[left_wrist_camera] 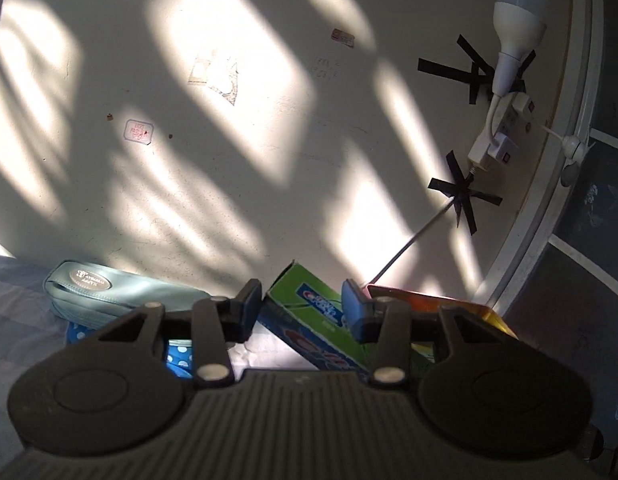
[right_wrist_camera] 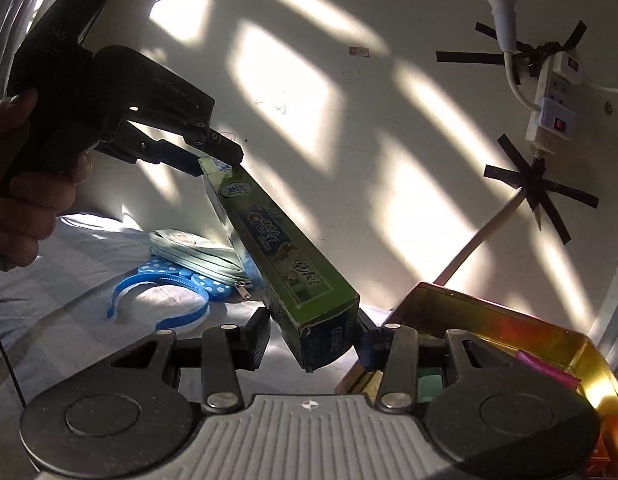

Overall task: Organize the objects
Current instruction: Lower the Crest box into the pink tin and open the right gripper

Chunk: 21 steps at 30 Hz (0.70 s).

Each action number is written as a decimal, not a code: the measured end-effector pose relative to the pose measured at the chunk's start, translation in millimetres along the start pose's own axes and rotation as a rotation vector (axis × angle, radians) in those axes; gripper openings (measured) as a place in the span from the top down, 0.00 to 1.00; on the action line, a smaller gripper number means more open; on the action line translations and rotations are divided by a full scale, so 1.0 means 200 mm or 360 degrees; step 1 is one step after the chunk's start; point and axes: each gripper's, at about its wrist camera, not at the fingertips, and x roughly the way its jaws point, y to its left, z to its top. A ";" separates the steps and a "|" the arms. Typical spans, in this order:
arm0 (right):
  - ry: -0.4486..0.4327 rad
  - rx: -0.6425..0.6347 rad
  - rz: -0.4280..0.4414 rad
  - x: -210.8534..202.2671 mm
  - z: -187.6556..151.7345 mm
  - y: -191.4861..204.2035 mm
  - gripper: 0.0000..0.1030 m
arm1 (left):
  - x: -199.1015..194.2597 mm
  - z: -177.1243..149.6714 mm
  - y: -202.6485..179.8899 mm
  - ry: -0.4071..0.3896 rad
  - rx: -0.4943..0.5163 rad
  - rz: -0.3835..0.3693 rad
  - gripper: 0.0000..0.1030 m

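A green Crest toothpaste box [right_wrist_camera: 277, 256] is held in the air between both grippers, tilted. My left gripper [right_wrist_camera: 219, 160] is shut on its upper end; in the left wrist view the box [left_wrist_camera: 309, 312] sits between the left gripper's [left_wrist_camera: 303, 304] pads. My right gripper [right_wrist_camera: 313, 336] closes on the box's lower end, its pads against both sides. A gold tin box [right_wrist_camera: 509, 332] stands open at the right, also in the left wrist view [left_wrist_camera: 441, 304].
A pale green pouch [right_wrist_camera: 197, 252] and a blue polka-dot headband [right_wrist_camera: 165, 288] lie on the bed sheet [right_wrist_camera: 69, 280]. The pouch also shows in the left wrist view [left_wrist_camera: 121, 292]. A power strip [right_wrist_camera: 553, 100], bulb and cable are taped to the wall.
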 end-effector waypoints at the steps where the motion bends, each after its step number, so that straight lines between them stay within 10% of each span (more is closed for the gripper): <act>1: -0.0003 0.0007 -0.0047 -0.03 -0.02 -0.05 0.59 | 0.04 0.00 -0.06 0.0012 0.0017 -0.0028 0.55; 10: 0.0061 0.0110 -0.0360 -0.13 -0.15 -0.51 0.62 | 0.51 -0.12 -0.62 0.0276 0.0155 -0.0321 0.61; 15: 0.0182 0.0019 -0.0722 -0.02 -0.21 -0.63 0.65 | 0.65 -0.24 -0.82 0.0311 0.0308 -0.0220 0.60; 21: 0.0100 0.0248 -0.0705 -0.10 -0.26 -0.73 0.61 | 0.60 -0.31 -0.75 0.0345 0.0376 -0.0145 0.58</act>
